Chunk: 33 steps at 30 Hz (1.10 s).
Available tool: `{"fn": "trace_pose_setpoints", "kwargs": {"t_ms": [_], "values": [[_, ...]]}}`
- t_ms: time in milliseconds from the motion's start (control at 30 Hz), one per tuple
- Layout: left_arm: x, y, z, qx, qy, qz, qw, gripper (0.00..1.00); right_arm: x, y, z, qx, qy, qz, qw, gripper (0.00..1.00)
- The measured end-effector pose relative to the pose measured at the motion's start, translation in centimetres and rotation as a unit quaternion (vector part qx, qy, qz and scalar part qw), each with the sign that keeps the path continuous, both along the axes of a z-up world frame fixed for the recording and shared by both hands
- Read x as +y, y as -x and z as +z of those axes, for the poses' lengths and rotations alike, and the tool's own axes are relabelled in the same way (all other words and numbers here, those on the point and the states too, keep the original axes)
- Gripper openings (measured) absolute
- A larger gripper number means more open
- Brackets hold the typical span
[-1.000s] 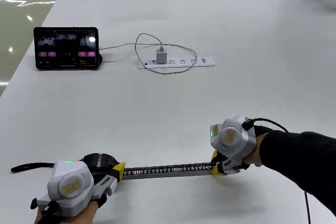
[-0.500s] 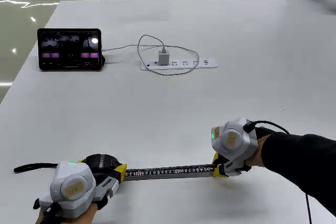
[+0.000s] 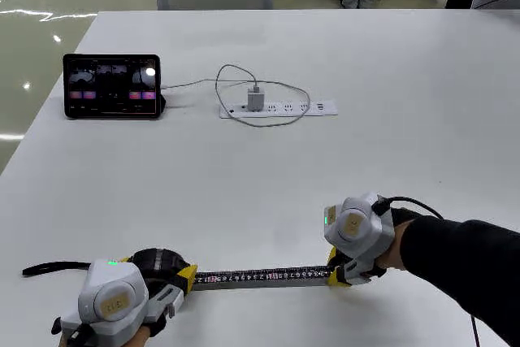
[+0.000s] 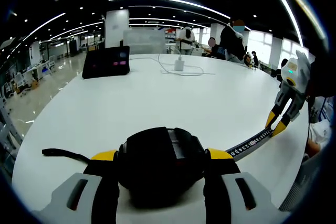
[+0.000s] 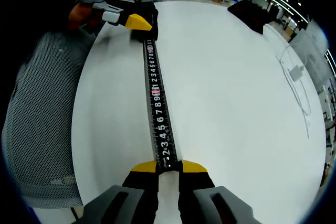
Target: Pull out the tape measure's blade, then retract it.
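I see the black tape measure (image 4: 160, 163) at the near left edge of the white tabletop (image 3: 341, 160), clamped at its sides between my left tongs (image 4: 161, 154), its black strap (image 3: 53, 267) trailing off to the left. Its blade (image 5: 156, 95) lies drawn out flat along the tabletop towards the right, where my right tongs (image 5: 168, 166) are closed on its end. Farther back on the left stands a lit tablet (image 3: 112, 85), and near it lies a power strip (image 3: 280, 108) with a charger (image 3: 256, 99) plugged in.
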<state>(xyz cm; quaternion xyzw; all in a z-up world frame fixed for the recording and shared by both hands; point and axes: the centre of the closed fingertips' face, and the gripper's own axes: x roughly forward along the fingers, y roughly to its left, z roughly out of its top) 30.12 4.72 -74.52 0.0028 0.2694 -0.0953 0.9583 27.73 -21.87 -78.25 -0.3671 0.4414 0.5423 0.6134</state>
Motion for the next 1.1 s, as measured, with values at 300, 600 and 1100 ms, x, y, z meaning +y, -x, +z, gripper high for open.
{"fn": "trace_pose_setpoints", "kwargs": {"t_ms": [300, 600, 1100], "values": [[0.01, 0.04, -0.01, 0.001, -0.002, -0.002, 1.0, 0.61, 0.26, -0.07, 0.08, -0.001, -0.001, 0.003, 1.0, 0.1], [-0.01, 0.07, -0.03, 0.004, -0.004, -0.004, 1.0, 0.61, 0.53, 0.05, 0.18, -0.002, 0.002, -0.003, 1.0, 0.1], [-0.02, 0.11, -0.03, 0.005, -0.007, -0.005, 0.9999, 0.61, 0.95, 0.03, 0.15, -0.002, 0.011, -0.006, 0.9999, 0.1]]}}
